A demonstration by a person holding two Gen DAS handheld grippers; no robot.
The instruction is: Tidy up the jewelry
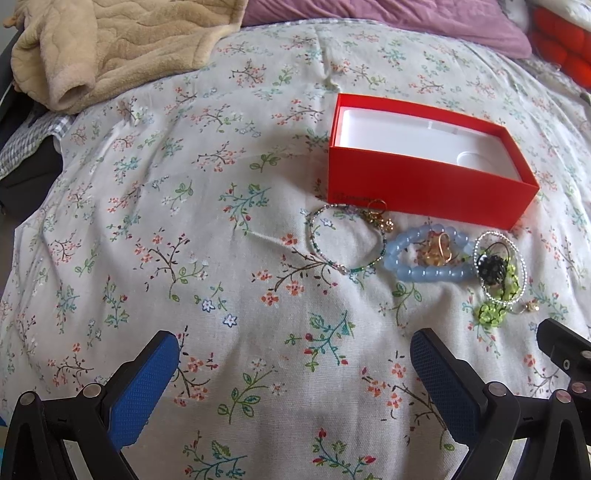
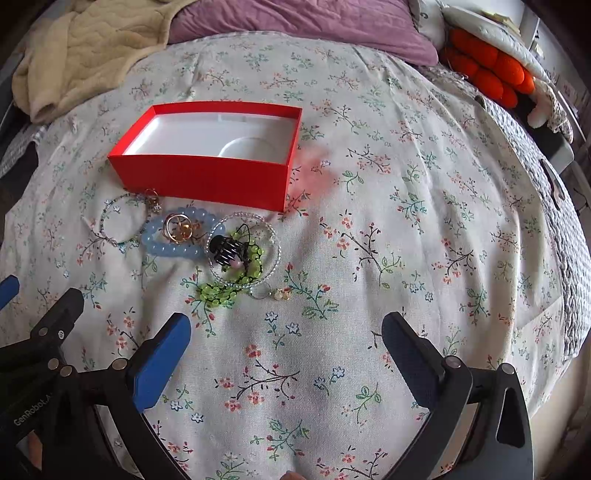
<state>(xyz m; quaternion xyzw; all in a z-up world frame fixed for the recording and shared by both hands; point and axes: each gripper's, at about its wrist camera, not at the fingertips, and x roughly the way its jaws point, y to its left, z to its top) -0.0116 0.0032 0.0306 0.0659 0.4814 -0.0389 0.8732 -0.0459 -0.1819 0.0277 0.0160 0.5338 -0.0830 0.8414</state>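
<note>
An open red box [image 1: 428, 184] with an empty white inside lies on the floral bedspread; it also shows in the right wrist view [image 2: 207, 177]. In front of it lie a thin beaded bracelet [image 1: 341, 236] [image 2: 118, 221], a pale blue bead bracelet [image 1: 428, 273] [image 2: 173, 245] around gold rings [image 1: 437, 251] [image 2: 178, 227], a clear bead bracelet [image 1: 498, 266] [image 2: 243, 251] with a black hair claw [image 2: 225, 249], and a green bead piece [image 1: 489, 314] [image 2: 218, 291]. My left gripper [image 1: 295, 354] is open and empty, short of the jewelry. My right gripper [image 2: 286, 336] is open and empty, just in front of it.
A beige blanket [image 1: 110, 48] lies at the back left, a purple pillow [image 2: 295, 18] at the back. Orange cushions [image 2: 487, 62] sit at the back right. The bed's right edge [image 2: 569, 258] drops off. A small pearl earring [image 2: 282, 293] lies by the green beads.
</note>
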